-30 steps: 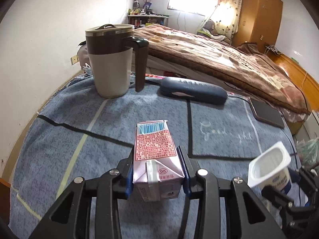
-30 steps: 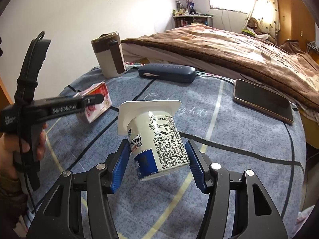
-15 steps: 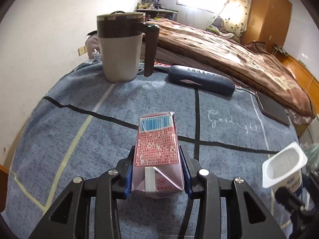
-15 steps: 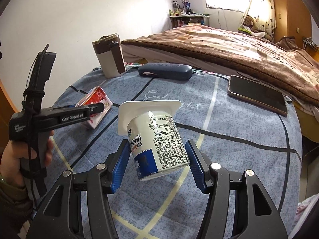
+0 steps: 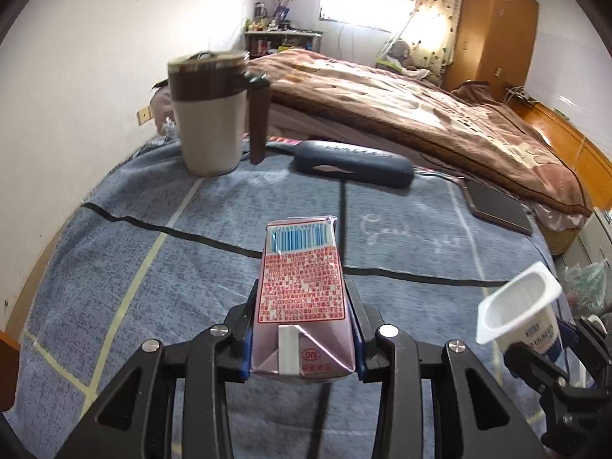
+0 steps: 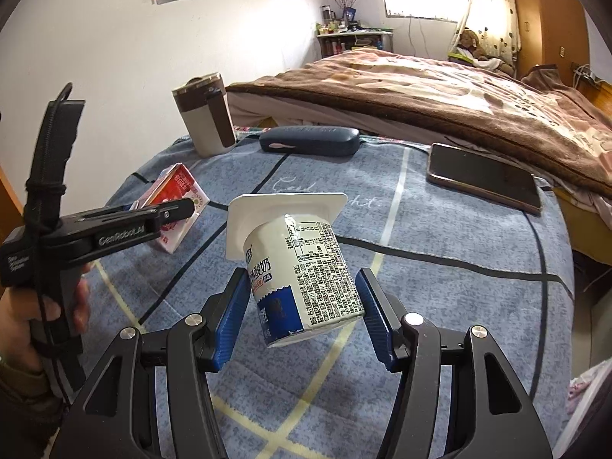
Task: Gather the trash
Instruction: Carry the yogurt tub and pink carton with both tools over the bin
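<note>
Sitting over blue grid-lined cloth (image 5: 114, 267), bed at twelve o'clock. Left gripper (image 5: 302, 329) clamping pink-red milk carton (image 5: 302, 287); right gripper (image 6: 302, 306) clamping tilted white-blue yogurt cup (image 6: 302, 271), square rim pointing twelve o'clock.

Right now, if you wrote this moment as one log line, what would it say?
left gripper: shut on milk carton | right gripper: shut on yogurt cup | both held above blue cloth

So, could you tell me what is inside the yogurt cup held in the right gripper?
From the left wrist view, the yogurt cup in the right gripper is open, showing bare white inner walls. Its bottom is hidden from here.
</note>
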### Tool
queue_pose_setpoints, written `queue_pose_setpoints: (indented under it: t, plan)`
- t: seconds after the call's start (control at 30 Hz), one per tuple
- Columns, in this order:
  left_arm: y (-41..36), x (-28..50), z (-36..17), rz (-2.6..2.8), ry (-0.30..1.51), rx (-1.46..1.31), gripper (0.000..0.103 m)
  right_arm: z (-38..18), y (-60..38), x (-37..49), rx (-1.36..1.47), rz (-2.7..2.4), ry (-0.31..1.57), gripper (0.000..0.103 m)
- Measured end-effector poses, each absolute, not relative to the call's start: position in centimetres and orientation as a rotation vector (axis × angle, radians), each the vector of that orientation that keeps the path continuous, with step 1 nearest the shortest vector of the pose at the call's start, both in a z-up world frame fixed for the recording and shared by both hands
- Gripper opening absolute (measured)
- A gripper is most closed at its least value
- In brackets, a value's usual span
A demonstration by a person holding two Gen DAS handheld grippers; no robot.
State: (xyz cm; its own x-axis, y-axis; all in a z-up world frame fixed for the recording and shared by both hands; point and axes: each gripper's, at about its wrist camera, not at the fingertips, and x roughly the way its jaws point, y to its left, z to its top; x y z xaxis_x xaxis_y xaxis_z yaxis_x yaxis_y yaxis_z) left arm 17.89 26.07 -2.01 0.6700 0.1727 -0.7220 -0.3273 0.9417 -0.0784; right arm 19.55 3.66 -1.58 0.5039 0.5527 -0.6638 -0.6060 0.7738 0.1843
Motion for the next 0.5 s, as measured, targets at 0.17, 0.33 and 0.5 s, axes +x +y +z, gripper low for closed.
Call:
queue_pose_setpoints:
  t: [0.17, 0.33, 0.5]
  plan:
    - [23.9, 16.4, -0.7, 0.243, 0.765, -0.196, 0.039, -0.6, 2.2, 18.4, -0.051, 0.677, 0.75, 0.059]
    - [21.4, 14.6, 0.5, 0.208, 0.738, -0.174, 0.039, 0.4, 0.2, 16.9, -0.034, 0.649, 0.723, 0.059]
    - [19.1, 13.2, 1.4, 0.176, 0.722, -0.151, 0.039, 1.2, -1.4, 15.9, -0.025, 0.618, 0.702, 0.059]
